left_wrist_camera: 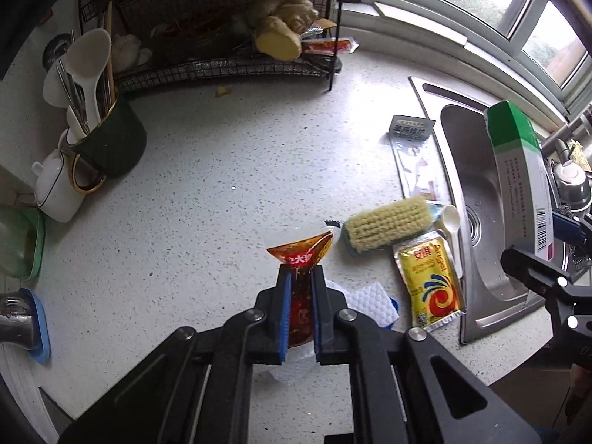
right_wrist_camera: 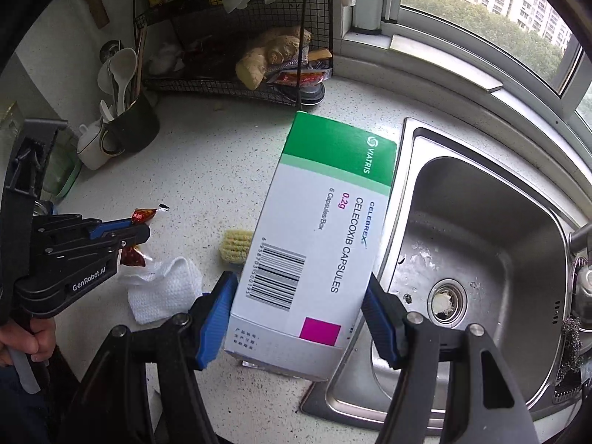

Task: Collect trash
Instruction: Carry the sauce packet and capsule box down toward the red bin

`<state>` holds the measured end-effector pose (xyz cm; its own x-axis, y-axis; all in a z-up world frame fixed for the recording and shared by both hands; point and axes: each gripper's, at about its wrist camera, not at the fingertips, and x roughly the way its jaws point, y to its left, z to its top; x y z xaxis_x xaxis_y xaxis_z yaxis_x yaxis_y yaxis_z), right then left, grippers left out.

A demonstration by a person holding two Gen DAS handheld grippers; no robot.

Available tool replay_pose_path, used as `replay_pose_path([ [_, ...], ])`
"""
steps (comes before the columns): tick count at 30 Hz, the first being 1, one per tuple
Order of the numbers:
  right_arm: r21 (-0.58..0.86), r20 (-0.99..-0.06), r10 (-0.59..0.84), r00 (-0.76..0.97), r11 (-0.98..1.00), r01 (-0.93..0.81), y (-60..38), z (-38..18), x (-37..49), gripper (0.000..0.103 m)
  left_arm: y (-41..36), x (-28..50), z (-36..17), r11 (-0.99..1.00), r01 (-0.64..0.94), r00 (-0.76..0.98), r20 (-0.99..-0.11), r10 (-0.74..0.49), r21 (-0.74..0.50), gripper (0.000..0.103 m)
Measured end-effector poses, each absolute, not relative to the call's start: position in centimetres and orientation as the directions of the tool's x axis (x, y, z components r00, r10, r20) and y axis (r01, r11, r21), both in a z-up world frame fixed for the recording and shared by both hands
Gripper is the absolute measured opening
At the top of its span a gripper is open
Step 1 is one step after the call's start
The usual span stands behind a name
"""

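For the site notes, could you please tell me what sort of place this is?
A home kitchen, most likely: a steel sink set in a speckled countertop, a mug of utensils, and a wire rack holding ginger.

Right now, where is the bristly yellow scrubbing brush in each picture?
Left wrist view: the bristly yellow scrubbing brush lies right of centre, beside the steel sink.
Right wrist view: only its end shows, behind the white and green medicine box.
Shared landmark: the steel sink.
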<state>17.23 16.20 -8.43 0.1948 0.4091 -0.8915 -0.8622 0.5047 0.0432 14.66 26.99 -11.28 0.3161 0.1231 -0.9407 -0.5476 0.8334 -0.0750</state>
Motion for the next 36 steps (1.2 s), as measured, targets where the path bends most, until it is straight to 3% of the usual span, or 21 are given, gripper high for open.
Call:
replay_pose_path([
  [8,0.063,-0.866,0.447,0.224,0.543,-0.837,7.7,-6.7,15.5,0.063,20.1,10.1,-6.5,0.876,-0.477,0.380,-0.916,0.130,-0.074,0.008],
  [23,0.089,-0.859,0.434,0.271,0.649,-0.756,-9.8,-7.4,12.7,0.063,1.6,8.4,-6.4,0.928,-0.344,0.416,-0.909,0.012,-0.146,0.008],
  [36,0.117,-0.917,0.329,0.227,0.764,-0.635,-18.8,-15.0,11.6,0.063,-10.4,9.4,-15.1,0.970,-0.176,0.270,-0.955,-0.119,-0.170,0.008],
])
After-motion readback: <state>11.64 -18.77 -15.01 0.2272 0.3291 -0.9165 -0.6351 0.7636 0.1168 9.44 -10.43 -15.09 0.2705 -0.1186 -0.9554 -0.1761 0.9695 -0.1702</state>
